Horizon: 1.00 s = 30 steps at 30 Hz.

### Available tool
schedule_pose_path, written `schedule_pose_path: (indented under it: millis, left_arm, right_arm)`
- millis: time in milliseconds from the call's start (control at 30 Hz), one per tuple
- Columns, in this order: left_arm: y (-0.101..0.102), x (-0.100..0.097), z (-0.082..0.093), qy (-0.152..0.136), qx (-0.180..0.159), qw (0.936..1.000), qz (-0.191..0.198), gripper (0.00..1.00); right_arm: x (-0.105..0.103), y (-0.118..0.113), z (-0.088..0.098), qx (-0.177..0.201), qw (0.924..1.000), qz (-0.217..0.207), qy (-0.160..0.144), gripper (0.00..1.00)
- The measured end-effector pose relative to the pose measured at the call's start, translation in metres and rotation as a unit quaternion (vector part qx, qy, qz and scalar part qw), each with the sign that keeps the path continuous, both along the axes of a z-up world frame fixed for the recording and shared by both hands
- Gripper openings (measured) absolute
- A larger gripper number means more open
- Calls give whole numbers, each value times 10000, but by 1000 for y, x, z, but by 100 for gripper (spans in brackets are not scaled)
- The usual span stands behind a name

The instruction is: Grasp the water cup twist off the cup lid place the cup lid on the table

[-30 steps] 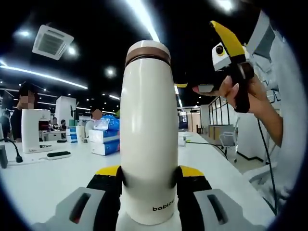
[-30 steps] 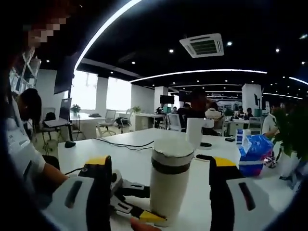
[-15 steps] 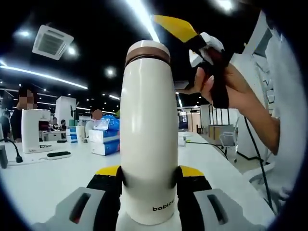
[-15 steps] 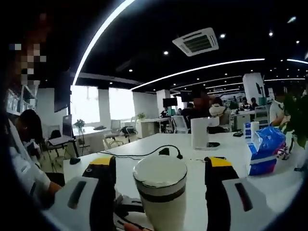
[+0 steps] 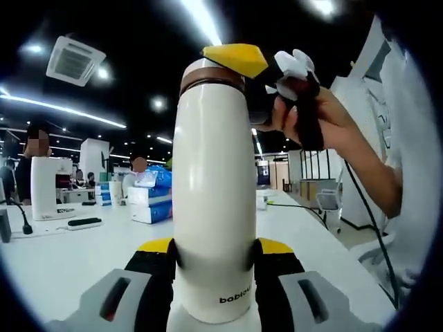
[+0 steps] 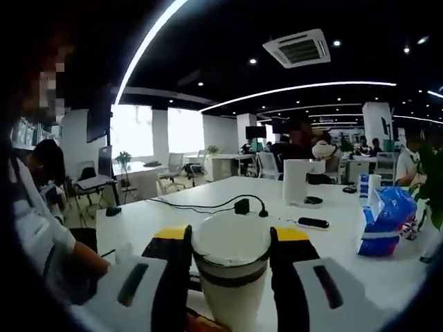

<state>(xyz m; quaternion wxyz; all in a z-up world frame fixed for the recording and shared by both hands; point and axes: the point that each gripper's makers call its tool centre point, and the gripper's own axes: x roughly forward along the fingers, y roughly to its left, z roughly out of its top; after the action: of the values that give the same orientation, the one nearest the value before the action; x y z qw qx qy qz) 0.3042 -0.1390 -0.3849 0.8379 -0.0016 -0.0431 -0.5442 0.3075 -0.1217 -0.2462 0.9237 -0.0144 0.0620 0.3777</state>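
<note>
A tall white water cup [image 5: 211,194] with a brown-banded cup lid [image 5: 212,75] stands upright on the white table [image 5: 69,256]. My left gripper [image 5: 214,257] is shut on the cup's lower body, one yellow-tipped jaw on each side. In the left gripper view the right gripper's yellow jaw [image 5: 237,58] rests against the lid, held by a person's hand [image 5: 315,114]. From the right gripper view, the cup lid [image 6: 230,238] sits between the jaws of my right gripper [image 6: 230,254], and both black pads press its sides.
A blue tissue pack [image 6: 384,221] and a white appliance [image 6: 297,181] stand farther along the table [image 6: 332,245], with a black remote [image 6: 313,223] and a cable with a plug [image 6: 242,205]. People sit at desks behind. A person's white sleeve [image 5: 415,159] is close on the right.
The right gripper came down onto the lid and its jaws closed in from wide apart to touching the lid's sides. The left gripper and cup have stayed still.
</note>
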Motion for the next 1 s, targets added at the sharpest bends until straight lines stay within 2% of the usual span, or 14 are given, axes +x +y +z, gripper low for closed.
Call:
schedule_pose_path:
  millis: [167,333,667,767,800,1000]
  left_arm:
    - [0,0,0,-7,-2,10000,-5,46]
    - [0,0,0,-9,-1,10000,-2,46]
    - [-1,1,0,0,-1,10000,-7,46]
    - [-1,1,0,4,0,10000,-9,46]
    - [-1,1,0,9,-2,10000,-7,46]
    - [-1,2,0,9,-5,10000,-2,46]
  right_arm:
    - [-1,1,-1,-369,9979,531,90,46]
    - [-2,3,-2,-596,9924,1080,34,46]
    - [-5,5,-3,-704,9789,1917,-25,46]
    - [-6,5,-3,-712,9733,2183,-37,46]
    - [-7,6,-2,-662,9692,2373,-51,46]
    - [-9,5,-3,-499,9579,2825,-137,46]
